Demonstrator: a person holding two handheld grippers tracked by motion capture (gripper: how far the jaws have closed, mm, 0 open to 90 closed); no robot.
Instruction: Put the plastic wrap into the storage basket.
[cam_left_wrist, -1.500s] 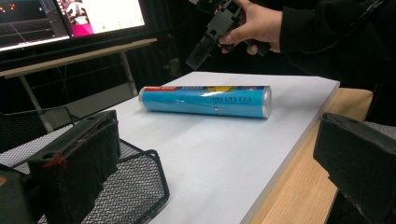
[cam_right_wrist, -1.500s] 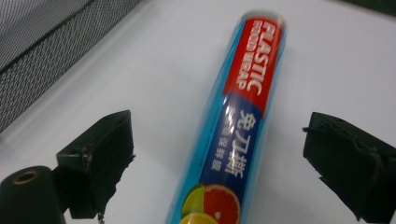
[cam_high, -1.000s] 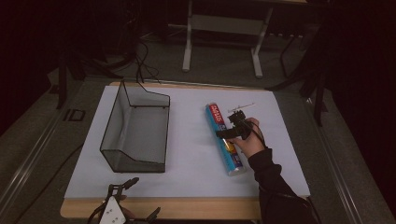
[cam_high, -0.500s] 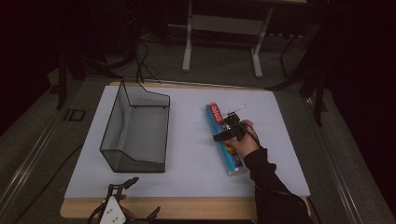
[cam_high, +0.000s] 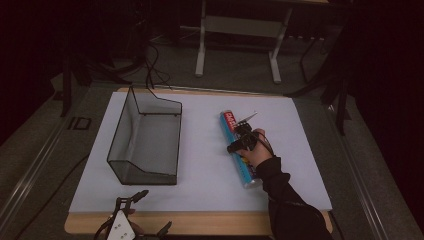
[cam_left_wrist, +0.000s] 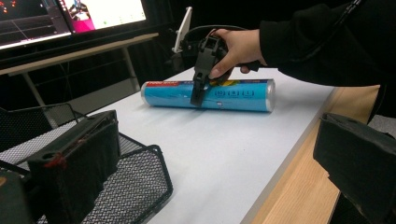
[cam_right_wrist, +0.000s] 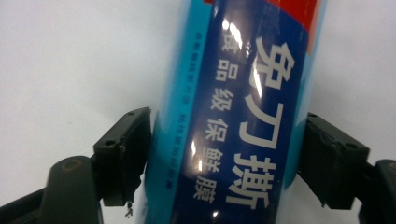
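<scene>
Right gripper view: the blue roll (cam_right_wrist: 243, 116) lies between the right tool's (cam_right_wrist: 224, 158) jaws, which have just been closing and now clench it.

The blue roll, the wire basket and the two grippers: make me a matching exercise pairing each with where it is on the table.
Things:
1. blue roll
2. wire basket
3. right gripper
4. left gripper

Places:
A. at the table's near edge
B. left part of the white mat
C. lying on the mat's right part
D. jaws on either side of the roll

Pairs: 1-C, 2-B, 3-D, 4-A
</scene>
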